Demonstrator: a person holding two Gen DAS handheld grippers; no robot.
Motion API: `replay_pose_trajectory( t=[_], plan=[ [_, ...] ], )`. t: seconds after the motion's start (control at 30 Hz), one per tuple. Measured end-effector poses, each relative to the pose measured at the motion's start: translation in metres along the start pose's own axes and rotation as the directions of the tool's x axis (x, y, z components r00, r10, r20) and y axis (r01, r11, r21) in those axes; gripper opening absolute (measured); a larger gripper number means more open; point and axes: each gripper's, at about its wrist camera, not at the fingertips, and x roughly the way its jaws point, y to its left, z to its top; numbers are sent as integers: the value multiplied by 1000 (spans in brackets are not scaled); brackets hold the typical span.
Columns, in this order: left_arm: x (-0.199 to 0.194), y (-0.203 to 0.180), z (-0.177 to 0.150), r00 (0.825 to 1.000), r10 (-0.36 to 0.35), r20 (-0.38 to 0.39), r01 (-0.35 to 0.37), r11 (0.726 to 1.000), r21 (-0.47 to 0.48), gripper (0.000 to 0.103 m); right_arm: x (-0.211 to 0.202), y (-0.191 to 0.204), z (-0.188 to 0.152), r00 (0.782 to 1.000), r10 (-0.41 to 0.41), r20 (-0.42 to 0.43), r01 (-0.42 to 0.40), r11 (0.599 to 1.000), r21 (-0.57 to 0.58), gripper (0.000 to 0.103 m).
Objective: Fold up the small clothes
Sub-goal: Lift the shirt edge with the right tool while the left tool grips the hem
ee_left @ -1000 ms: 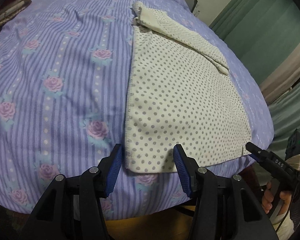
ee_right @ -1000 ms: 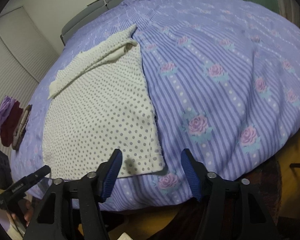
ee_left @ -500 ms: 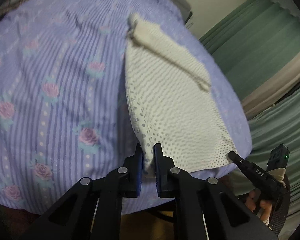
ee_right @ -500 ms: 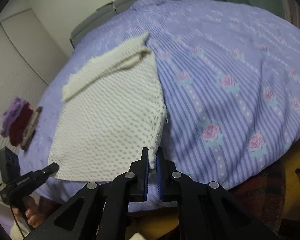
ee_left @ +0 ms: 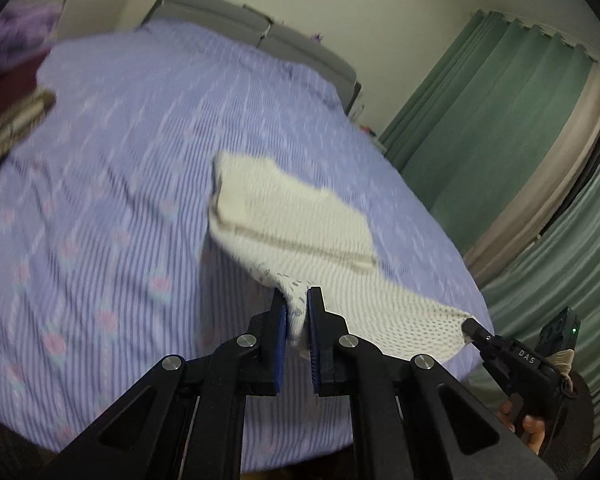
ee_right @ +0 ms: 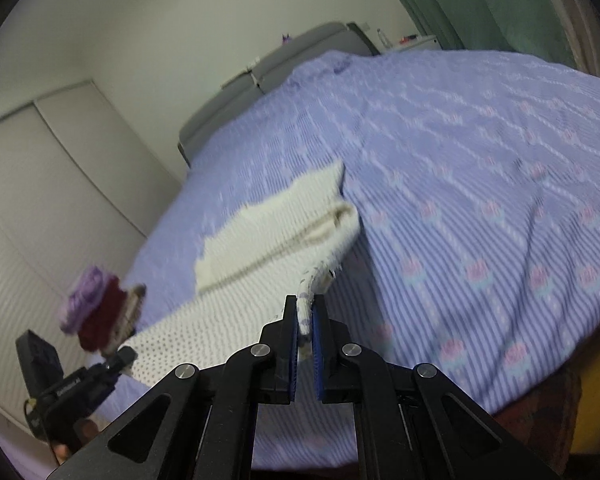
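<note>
Dotted garment (ee_left: 300, 216), cream with small grey spots, hangs between the two grippers above the striped floral bed (ee_left: 120, 160), its far end resting on the cover ahead of both. Left gripper (ee_left: 297, 308) pinches one near corner; right gripper (ee_right: 305, 312) is pressed together on the other, with the hem stretched between them. It looks light, thin and limp, likely to sag and slip wherever unsupported, so the corners seem the sensible hold. A pile of folded clothes (ee_right: 96, 308) sits off to the left gripper's far side.
</note>
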Motion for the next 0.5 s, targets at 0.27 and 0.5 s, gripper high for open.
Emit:
replay_pose_trajectory(
  t=[0.27,0.5],
  plan=[
    [28,-12,68,994,54,92,-53,999,-10,12,22,17,72,988,56,146,-63,997,40,7],
    [81,-2,126,992,111,66,-110,994,-18,12,72,35,130,988,26,151,-27,1000,7,7]
  ],
)
